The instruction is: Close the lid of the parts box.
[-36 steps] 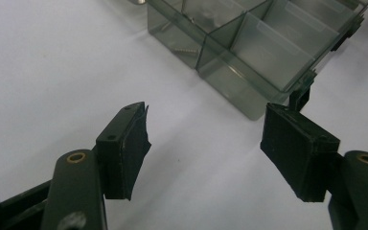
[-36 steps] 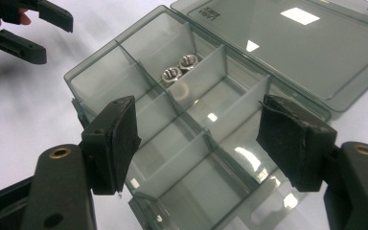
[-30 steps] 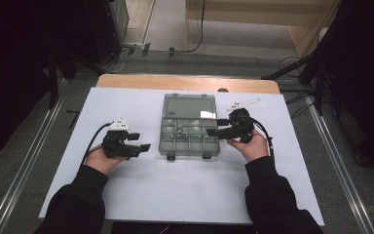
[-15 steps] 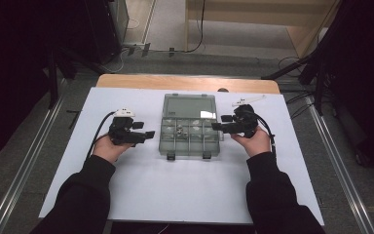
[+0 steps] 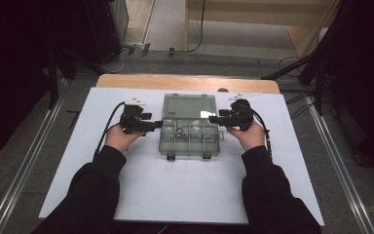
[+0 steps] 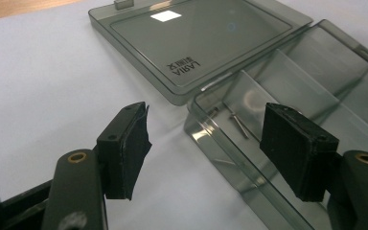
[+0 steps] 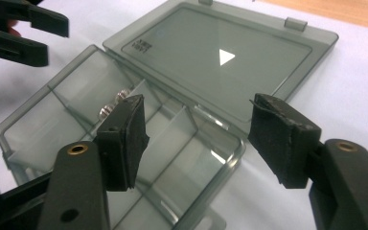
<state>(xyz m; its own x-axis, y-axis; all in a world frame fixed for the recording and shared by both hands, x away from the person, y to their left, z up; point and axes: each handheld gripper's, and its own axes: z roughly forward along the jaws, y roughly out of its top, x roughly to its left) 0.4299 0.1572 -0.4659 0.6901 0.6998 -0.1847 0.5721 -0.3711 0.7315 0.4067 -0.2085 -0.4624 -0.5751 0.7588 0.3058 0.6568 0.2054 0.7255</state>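
- Left hand-held gripper (image 5: 157, 124): jaws wide apart and holding nothing. A second ago it sat well out to the left of the organiser box (image 5: 190, 137); it has since closed in, and its jaw tips now stand just beside the box's left wall. In the left gripper view the corner of the box lies between and just ahead of the two pads (image 6: 129, 143).
- Right hand-held gripper (image 5: 216, 118): jaws likewise wide and empty. It has shifted only slightly and sits at the box's right edge, tips pointing inward over the near compartments.
- Organiser box: a smoky clear tray with dividers, resting on the white surface (image 5: 78, 161) between the two grippers. Its lid (image 5: 189, 105) is already swung fully open and lies flat beyond the tray, on the far side from both grippers.
- Contents: a few small screws (image 7: 115, 103) lie in a compartment ahead of the right gripper's left pad; thin pins (image 6: 237, 122) show just inside the wall in front of the left gripper.
- Reading: both grippers now flank the tray, which suggests the approach is done and a steadying grip or a pick from a compartment comes next; neither has yet touched the box.
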